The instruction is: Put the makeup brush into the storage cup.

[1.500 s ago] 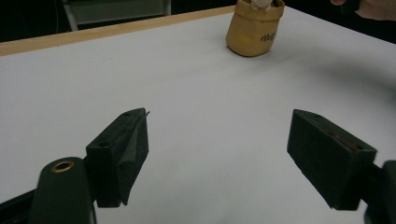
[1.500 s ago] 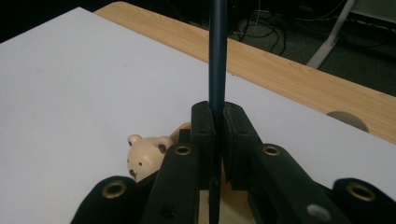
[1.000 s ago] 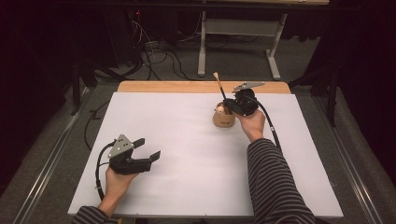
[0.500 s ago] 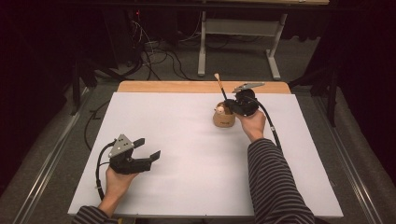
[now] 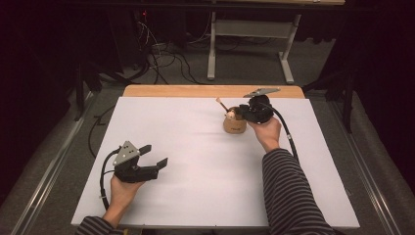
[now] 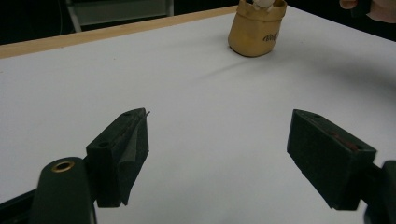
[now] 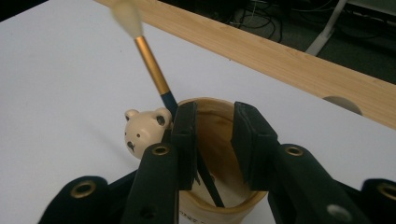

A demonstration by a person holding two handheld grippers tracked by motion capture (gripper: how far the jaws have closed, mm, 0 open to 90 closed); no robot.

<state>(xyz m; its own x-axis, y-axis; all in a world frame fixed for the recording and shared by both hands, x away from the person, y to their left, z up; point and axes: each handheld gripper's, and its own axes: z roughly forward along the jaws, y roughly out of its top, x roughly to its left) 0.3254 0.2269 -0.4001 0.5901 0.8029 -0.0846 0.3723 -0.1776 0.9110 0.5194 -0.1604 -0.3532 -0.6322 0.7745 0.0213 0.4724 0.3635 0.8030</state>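
A tan cup stands on the white table right of centre, toward the far edge. From it a brush with a gold ferrule and pale tip leans to the left, beside a small bear-head figure at the rim. My right gripper hovers over the cup's mouth, jaws a little apart; the brush's dark handle runs loose between them. My left gripper rests low at the near left, open wide and empty, with the cup far ahead of it.
A wooden strip runs along the table's far edge. Beyond it are floor cables and a white desk frame. Bare white tabletop lies between the two grippers.
The brush stood higher and more upright in the right gripper; now it sits lower in the cup and leans left, let go. The left gripper has not moved.
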